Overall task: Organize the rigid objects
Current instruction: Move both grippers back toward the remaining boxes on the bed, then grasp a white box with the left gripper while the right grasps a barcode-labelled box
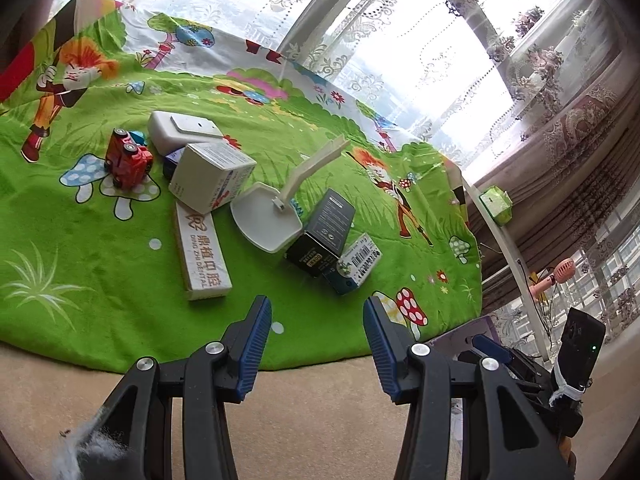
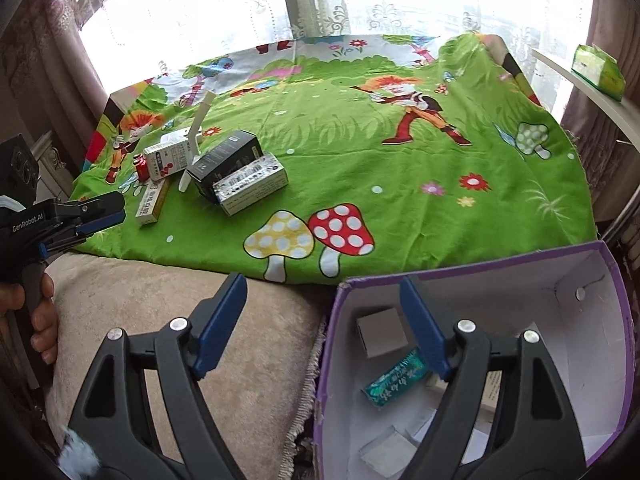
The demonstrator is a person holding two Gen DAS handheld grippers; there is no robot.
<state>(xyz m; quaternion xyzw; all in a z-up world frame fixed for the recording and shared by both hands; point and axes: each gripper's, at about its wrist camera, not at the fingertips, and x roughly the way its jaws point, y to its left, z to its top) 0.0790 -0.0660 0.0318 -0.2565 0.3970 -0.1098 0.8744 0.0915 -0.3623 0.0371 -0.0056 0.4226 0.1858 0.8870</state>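
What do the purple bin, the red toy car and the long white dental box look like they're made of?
Purple bin: probably cardboard, matte white inside, with worn, frayed edges. Red toy car: likely glossy moulded plastic, since it catches the light. Long white dental box: printed paperboard, going by its sharp folded edges and smooth finish.

Open cloth to the right, a tight cluster to the left, a part-filled box at my near right.

From my right gripper (image 2: 322,322), whose jaws stand apart with nothing between them, the green cloth (image 2: 360,152) lies bare across its middle and right side, so I can pass there freely. The left is crowded: the black box (image 2: 226,160) leans on the barcode box (image 2: 252,186), with the white lamp (image 1: 266,216), white carton (image 1: 210,176), long dental box (image 1: 202,254) and red toy car (image 1: 128,162) packed close. The purple bin (image 2: 476,344) holds a teal packet (image 2: 394,382) and small boxes; its far half is free.
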